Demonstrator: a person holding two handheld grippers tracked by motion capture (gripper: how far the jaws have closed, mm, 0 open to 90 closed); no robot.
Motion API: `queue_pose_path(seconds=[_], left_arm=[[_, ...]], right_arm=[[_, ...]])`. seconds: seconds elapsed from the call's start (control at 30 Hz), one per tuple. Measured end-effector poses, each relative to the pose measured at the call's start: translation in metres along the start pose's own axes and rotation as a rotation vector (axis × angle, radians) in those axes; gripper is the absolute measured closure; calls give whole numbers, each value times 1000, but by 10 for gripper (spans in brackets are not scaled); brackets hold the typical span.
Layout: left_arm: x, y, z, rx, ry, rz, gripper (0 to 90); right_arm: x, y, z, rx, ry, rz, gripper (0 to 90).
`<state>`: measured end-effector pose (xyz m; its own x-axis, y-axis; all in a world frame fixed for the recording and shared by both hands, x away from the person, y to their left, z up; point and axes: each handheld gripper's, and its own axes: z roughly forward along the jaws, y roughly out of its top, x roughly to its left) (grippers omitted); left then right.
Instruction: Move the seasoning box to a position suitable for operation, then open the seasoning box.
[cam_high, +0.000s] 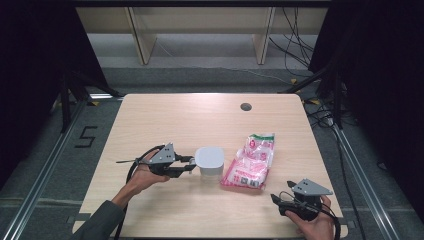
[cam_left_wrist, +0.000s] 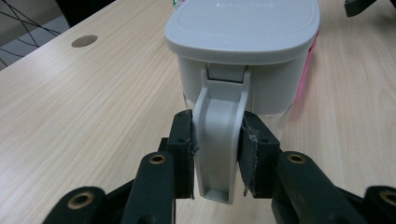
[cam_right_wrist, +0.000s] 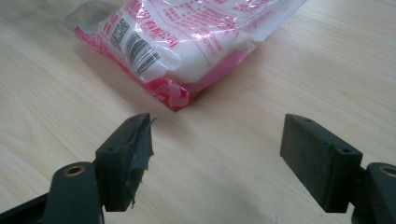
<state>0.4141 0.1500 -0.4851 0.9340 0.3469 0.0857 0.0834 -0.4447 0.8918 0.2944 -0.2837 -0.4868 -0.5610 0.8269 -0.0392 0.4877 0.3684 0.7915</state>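
Left gripper (cam_left_wrist: 217, 154), as I see along its jaws, clamps the handle (cam_left_wrist: 219, 140) of the grey lidded plastic container (cam_high: 209, 161) mid-table. Beside it lies a pink-and-white plastic bag (cam_high: 250, 161); my right gripper (cam_right_wrist: 217, 158) gapes wide just short of its corner.

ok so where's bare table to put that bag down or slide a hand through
Free: the whole far half of the table up to the round hole, and the near strip between the two hands. Crowded: the middle, where the left hand-held gripper, grey container and pink bag sit close together.
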Motion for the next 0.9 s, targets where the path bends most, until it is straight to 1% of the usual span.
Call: queue_pose_path(seconds=[0.03,0.07,0.1,0.13,0.17,0.2,0.23,0.27,0.3,0.33,0.37,0.4,0.43,0.5,0.53,0.57,0.6,0.63,0.67,0.7,0.73,0.77,0.8,0.87,0.9], left_arm=[[0,1,0,5,10,-1,681],[0,1,1,9,13,2,681],[-1,1,1,10,14,2,681],[-1,1,0,10,15,-1,680],[-1,1,0,10,17,-10,679],[-2,1,0,10,21,-14,677],[-2,1,-1,15,22,-6,674],[-2,1,-1,6,17,-21,659],[-2,2,-3,7,13,-32,623],[-2,2,-7,17,21,-36,556],[-3,3,-10,-1,33,-47,525],[-3,4,-13,-6,33,-55,499],[-4,5,-17,-14,43,-69,466],[-5,8,-23,-34,52,-112,381],[-6,10,-27,-43,60,-127,354],[-7,12,-29,-53,63,-147,338],[-9,14,-31,-61,70,-161,335],[-10,16,-33,-62,69,-166,334],[-11,17,-33,-64,65,-163,330],[-13,20,-35,-61,80,-166,326],[-15,22,-35,-57,94,-179,321],[-15,24,-36,-61,94,-186,307],[-16,26,-37,-77,100,-213,302],[-16,28,-39,-89,111,-220,320],[-16,28,-40,-90,110,-213,327]], right_arm=[[0,0,0,1,5,8,260],[-1,0,0,2,-3,2,260],[-1,0,0,5,1,5,260],[0,0,0,4,-5,12,260],[0,0,-1,4,0,17,260],[-1,0,-1,2,5,-5,260],[-1,0,-1,3,5,-2,260],[0,0,-1,8,-1,12,260],[0,-1,-1,6,-2,21,260],[0,0,-1,0,-1,20,260],[0,0,-1,-4,-1,21,260],[0,0,-1,-4,-1,21,260],[0,0,-1,-3,1,25,260],[0,0,-1,5,0,12,260],[-1,0,-1,1,2,-7,260],[-1,0,0,-5,4,-2,259],[0,0,0,-4,1,0,259],[2,0,-1,3,-1,25,259],[1,0,-1,1,-4,16,259],[0,0,-1,-6,-2,0,254],[-1,0,0,-9,0,-3,244],[-1,0,0,-7,-3,-4,240],[0,0,0,0,6,14,236],[1,1,1,-13,22,24,212],[0,2,1,-32,9,-3,206]])
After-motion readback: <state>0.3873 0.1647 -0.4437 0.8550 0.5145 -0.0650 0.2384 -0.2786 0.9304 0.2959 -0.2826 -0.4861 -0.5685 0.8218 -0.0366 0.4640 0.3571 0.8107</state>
